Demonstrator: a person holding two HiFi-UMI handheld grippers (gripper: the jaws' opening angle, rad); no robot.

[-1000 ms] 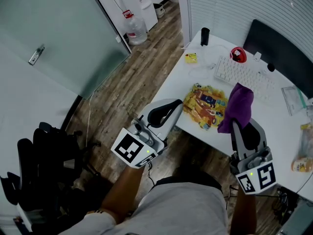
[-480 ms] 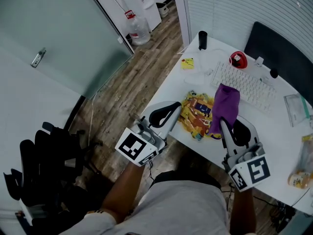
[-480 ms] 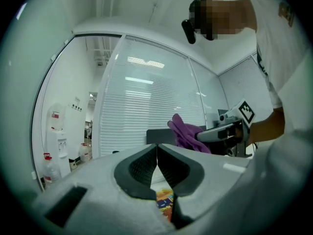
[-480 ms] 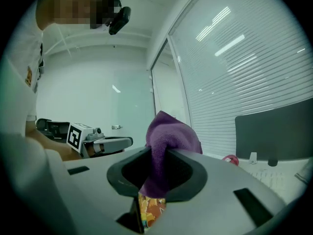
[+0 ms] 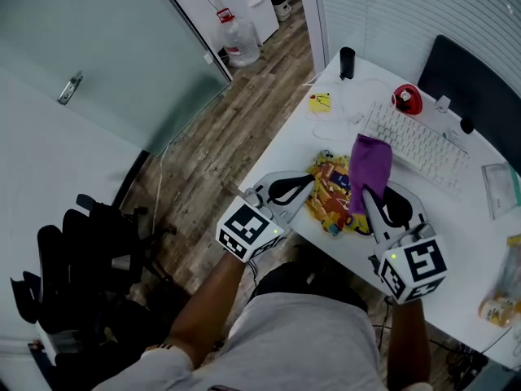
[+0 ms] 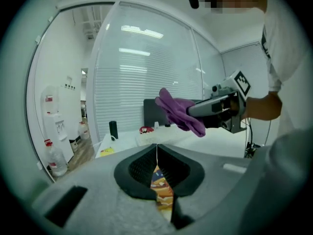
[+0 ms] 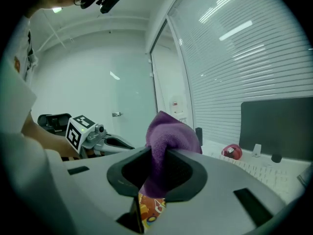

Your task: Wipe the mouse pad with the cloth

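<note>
The mouse pad [image 5: 332, 198], printed in yellow and orange cartoons, lies near the front edge of the white desk [image 5: 289, 141]. My right gripper [image 5: 365, 192] hovers over the pad's right part, shut on a purple cloth [image 5: 370, 163] that sticks up from its jaws. The cloth [image 7: 171, 133] fills the right gripper view, with the pad [image 7: 149, 207] below it. My left gripper [image 5: 311, 184] is at the pad's left edge, its jaws meeting at the tips. A strip of the pad [image 6: 161, 185] shows through the gap behind those tips. Whether it pinches the pad is unclear.
Behind the pad are a white keyboard [image 5: 415, 143], a red mouse [image 5: 405, 98], a black cylinder [image 5: 348, 62] and a yellow note [image 5: 320, 102]. A dark monitor [image 5: 476, 96] stands at the back right. A black office chair [image 5: 81, 251] is on the wooden floor to the left.
My right gripper has carried the cloth leftwards over the mouse pad. The left gripper has moved right from off the desk to the pad's left edge, its jaws narrowed.
</note>
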